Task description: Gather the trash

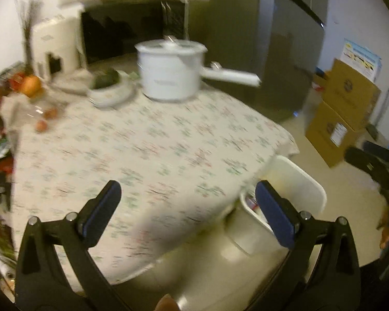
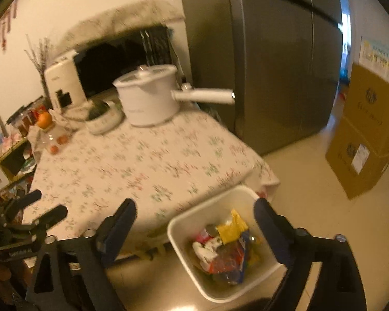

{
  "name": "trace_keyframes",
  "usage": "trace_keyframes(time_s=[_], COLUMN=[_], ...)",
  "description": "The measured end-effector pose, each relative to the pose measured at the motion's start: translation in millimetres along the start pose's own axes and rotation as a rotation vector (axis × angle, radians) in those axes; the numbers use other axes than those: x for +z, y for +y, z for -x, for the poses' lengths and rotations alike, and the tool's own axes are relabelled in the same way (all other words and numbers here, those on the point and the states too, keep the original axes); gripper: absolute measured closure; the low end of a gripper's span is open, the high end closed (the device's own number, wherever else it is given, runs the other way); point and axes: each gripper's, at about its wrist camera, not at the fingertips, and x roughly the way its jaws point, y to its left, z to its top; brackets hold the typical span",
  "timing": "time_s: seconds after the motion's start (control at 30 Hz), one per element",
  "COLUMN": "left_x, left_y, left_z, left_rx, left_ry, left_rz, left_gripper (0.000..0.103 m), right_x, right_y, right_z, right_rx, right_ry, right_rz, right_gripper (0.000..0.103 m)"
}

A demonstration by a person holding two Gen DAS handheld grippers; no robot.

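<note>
A white square trash bin (image 2: 184,243) stands on the floor by the table's near right corner, holding several crumpled wrappers (image 2: 228,246), yellow, red and blue. In the left wrist view the bin (image 1: 249,235) is partly hidden under the tablecloth edge. My left gripper (image 1: 188,208) is open and empty above the table's near edge. My right gripper (image 2: 194,223) is open and empty above the bin. The left gripper also shows at the left edge of the right wrist view (image 2: 42,207).
The table (image 2: 142,160) has a floral cloth. At its far end stand a white pot with a long handle (image 2: 149,98), a bowl (image 2: 103,119), an orange (image 2: 44,119) and a white appliance (image 2: 64,85). A grey fridge (image 2: 272,64) and cardboard boxes (image 2: 365,134) stand to the right.
</note>
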Motion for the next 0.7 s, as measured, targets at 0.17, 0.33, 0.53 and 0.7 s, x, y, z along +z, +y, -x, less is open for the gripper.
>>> trace_keyframes(time_s=[0.17, 0.33, 0.53, 0.7], left_x=[-5, -12, -18, -20], left_y=[18, 27, 33, 34], left_z=[23, 32, 39, 43], left_rx=[0.068, 0.098, 0.112, 0.125], left_ry=[-0.071, -0.092, -0.109, -0.128], left_rz=[0.019, 0.038, 0.065, 0.076], left_gripper=[0.0, 0.0, 0.0, 0.0], right_x=[-11, -16, -17, -20], right_y=[25, 36, 36, 40], right_z=[25, 40, 40, 37], right_rx=[-0.037, -0.063, -0.06, -0.065], right_ry=[-0.106, -0.195, -0.206, -0.197], right_rz=[0.071, 0.101, 0.076, 0.084], right_gripper=[0.0, 0.0, 0.0, 0.0])
